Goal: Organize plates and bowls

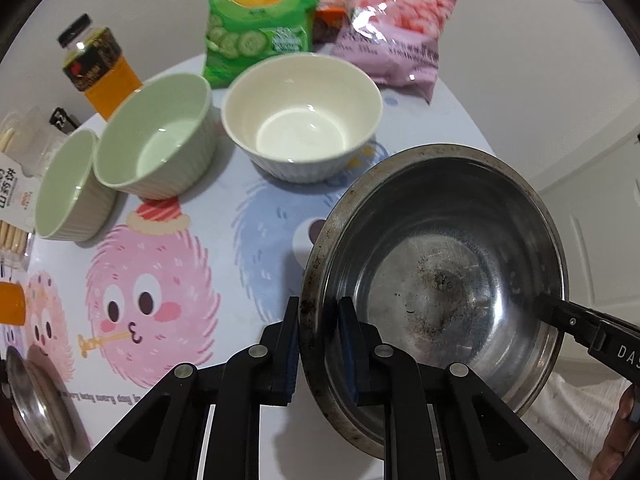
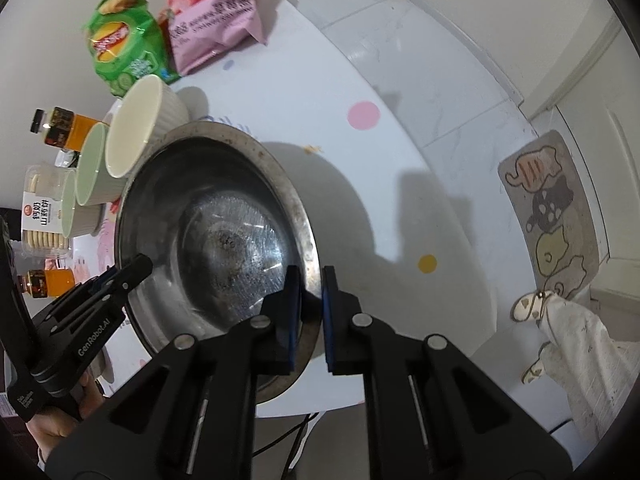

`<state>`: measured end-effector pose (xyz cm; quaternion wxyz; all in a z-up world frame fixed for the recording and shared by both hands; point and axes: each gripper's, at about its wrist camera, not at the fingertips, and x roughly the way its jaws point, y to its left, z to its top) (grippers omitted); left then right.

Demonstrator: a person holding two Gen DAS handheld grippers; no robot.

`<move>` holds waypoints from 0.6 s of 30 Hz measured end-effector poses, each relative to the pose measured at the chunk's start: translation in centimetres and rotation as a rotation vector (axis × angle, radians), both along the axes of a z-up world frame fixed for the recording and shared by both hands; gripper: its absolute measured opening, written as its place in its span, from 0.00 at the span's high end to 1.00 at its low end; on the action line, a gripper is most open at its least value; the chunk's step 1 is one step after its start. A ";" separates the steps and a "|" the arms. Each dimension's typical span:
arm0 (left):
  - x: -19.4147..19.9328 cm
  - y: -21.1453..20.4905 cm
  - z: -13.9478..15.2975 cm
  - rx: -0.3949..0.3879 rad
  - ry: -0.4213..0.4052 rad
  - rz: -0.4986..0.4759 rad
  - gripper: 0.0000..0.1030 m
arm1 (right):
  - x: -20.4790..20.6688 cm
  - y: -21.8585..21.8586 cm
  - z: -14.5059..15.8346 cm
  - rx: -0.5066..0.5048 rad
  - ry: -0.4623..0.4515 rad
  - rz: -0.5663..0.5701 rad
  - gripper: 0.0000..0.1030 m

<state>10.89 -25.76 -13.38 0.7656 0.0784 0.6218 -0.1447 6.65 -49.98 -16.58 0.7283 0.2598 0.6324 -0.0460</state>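
Note:
A scuffed steel bowl (image 1: 440, 272) hangs tilted over the near right part of the cartoon-printed table (image 1: 192, 240). My left gripper (image 1: 318, 320) is shut on its left rim, one pad inside and one outside. My right gripper (image 2: 311, 292) is shut on the opposite rim of the steel bowl (image 2: 208, 232). Each gripper shows in the other's view: the right gripper (image 1: 560, 314) and the left gripper (image 2: 132, 272). Behind stand a cream ribbed bowl (image 1: 302, 120), a green bowl (image 1: 156, 136) and a second green bowl (image 1: 68, 188).
A green chip bag (image 1: 256, 20), a pink snack bag (image 1: 396, 36), an orange juice bottle (image 1: 100, 64) and a biscuit box (image 1: 12, 184) line the table's back and left. A shiny steel plate (image 1: 36, 412) lies at the near left. A patterned floor mat (image 2: 552, 208) lies beyond the table edge.

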 end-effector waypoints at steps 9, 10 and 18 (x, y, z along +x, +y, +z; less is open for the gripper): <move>-0.7 6.3 3.1 -0.017 -0.075 0.116 0.83 | 1.4 3.9 3.2 0.021 -0.096 0.068 0.89; -1.0 7.7 3.5 -0.012 -0.084 0.140 0.83 | 1.6 4.6 3.5 0.025 -0.104 0.081 0.89; -2.5 18.6 5.3 0.009 -0.106 0.337 0.82 | 4.2 14.2 5.4 0.077 -0.154 0.250 0.89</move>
